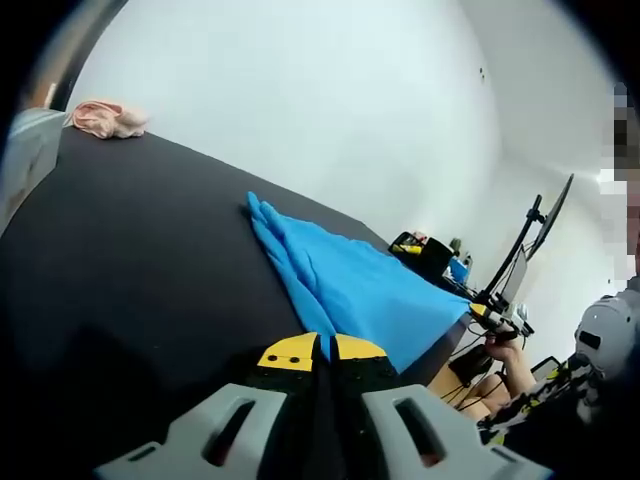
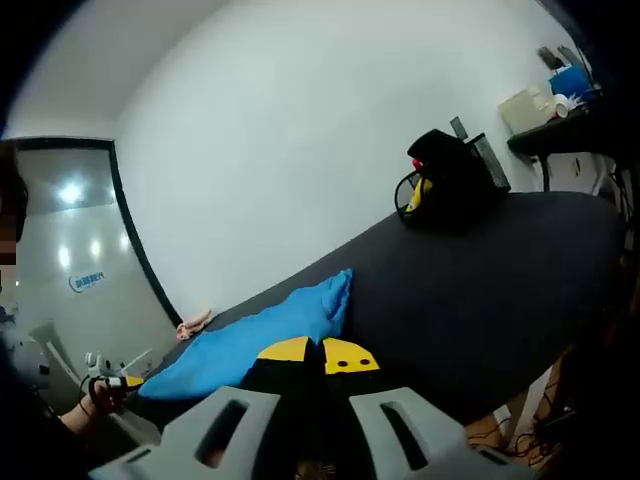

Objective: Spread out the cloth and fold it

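A blue cloth (image 1: 345, 285) lies bunched and partly folded on the black table (image 1: 140, 260), running from its middle toward the near edge. My left gripper (image 1: 322, 348) is shut, with the cloth's near corner pinched between its yellow tips. In the right gripper view the same blue cloth (image 2: 265, 322) stretches left along the black table (image 2: 480, 290). Its near edge meets the yellow tips of my right gripper (image 2: 321, 352), which is shut on it.
A pink cloth (image 1: 108, 118) sits at the table's far corner, also seen as the pink cloth (image 2: 195, 322). A black bag (image 2: 450, 180) with yellow and red parts stands on the table. A person's hand (image 1: 503, 350) holds another gripper device beside the table.
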`<state>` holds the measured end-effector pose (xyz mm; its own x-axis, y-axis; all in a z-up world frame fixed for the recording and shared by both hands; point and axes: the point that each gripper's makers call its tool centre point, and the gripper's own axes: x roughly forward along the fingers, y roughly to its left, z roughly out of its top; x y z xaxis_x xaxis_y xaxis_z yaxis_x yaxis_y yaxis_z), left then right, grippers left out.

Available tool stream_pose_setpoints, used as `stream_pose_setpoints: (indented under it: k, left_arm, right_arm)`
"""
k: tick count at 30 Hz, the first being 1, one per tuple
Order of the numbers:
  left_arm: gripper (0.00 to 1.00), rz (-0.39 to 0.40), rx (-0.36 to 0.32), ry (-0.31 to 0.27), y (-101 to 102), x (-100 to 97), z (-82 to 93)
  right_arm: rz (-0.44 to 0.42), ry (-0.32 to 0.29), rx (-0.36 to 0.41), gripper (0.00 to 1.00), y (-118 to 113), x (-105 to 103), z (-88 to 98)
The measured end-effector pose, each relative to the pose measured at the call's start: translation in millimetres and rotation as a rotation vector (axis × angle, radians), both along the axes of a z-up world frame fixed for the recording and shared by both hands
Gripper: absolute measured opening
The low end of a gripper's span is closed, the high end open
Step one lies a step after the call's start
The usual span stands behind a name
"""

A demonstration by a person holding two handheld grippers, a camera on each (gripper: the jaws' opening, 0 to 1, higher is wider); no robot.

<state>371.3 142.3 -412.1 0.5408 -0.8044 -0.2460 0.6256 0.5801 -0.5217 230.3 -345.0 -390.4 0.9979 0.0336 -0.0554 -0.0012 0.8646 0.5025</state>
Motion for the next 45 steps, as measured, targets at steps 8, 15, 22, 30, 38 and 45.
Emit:
stream_pose_setpoints:
  k: [8,15,22,30,38,45]
  left_arm:
    - [0.06,-0.013,-0.013,0.035,-3,-0.3,-4.2]
    - [0.06,-0.023,-0.011,0.018,-5,-1.3,-0.4]
    - [0.14,-0.038,-0.029,0.047,-6,-1.2,5.8]
    - [0.32,-0.092,-0.037,0.058,-19,-16.5,6.6]
    - [0.15,-0.115,0.015,-0.006,-44,-21.5,-16.7]
    - [0.01,-0.18,0.07,0.027,-49,-21.9,-4.5]
  right_arm:
    - [-0.011,0.027,-0.007,0.02,1,-5,-20.7]
    - [-0.008,0.038,0.001,0.02,1,-11,-25.4]
    - [-0.002,0.054,0.002,0.02,-1,-14,-31.6]
    - [0.004,0.046,0.003,0.03,-2,-16,-33.4]
    - [0.032,0.053,0.017,0.03,-3,-16,-34.6]
    - [0.032,0.046,0.002,0.03,-5,-13,-29.4]
